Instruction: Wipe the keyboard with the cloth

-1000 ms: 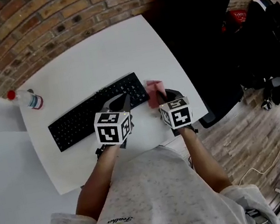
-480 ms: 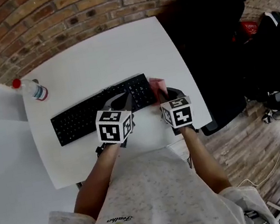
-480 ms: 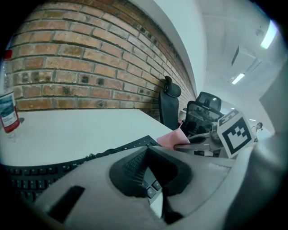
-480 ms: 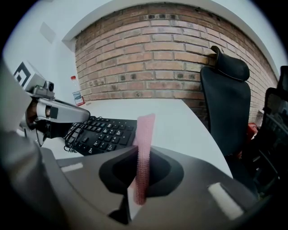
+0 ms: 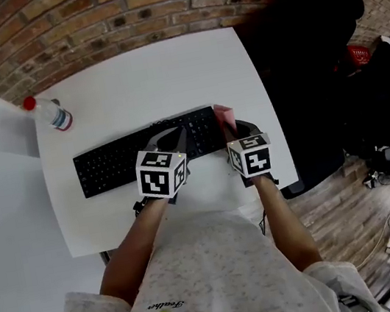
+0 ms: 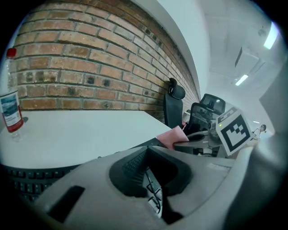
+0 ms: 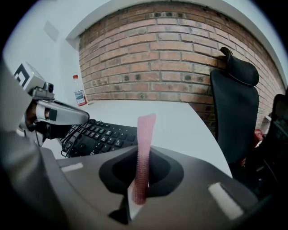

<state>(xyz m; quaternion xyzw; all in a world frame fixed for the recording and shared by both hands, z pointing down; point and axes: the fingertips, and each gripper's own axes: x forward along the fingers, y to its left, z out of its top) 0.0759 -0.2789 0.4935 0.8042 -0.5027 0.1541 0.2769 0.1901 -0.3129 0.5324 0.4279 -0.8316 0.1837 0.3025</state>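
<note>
my right gripper [image 7: 143,155] is clamped on the pink cloth [image 7: 145,134]. the cloth stands upright between the jaws as a thin folded strip, and its free top rises above the fingertips. in the head view this sits just right of centre, with the cloth just beside the right end of the black keyboard [image 5: 121,161]. i cannot tell whether the cloth touches the keys.

my left gripper [image 5: 168,140] is at the centre of the head view. its jaws are pressed together with nothing pinched between them. the tips point over the right half of the keyboard, and its own view shows keys through the narrow slit under the jaws. whether the tips rest on the keys i cannot tell. the two grippers are near each other, side by side.

the keyboard lies slantwise across the middle of the white table [image 5: 151,77], its left end lower in the frame than its right.

the only container is a clear plastic bottle [image 5: 49,113] with a red cap and a label. it lies at the upper left of the head view, near the table's far left corner and well apart from the keyboard. i cannot make out what is in it.

a brick wall [image 5: 80,15] runs along the top of the frame. a black chair [image 5: 295,44] stands at the upper right, beside the table.
</note>
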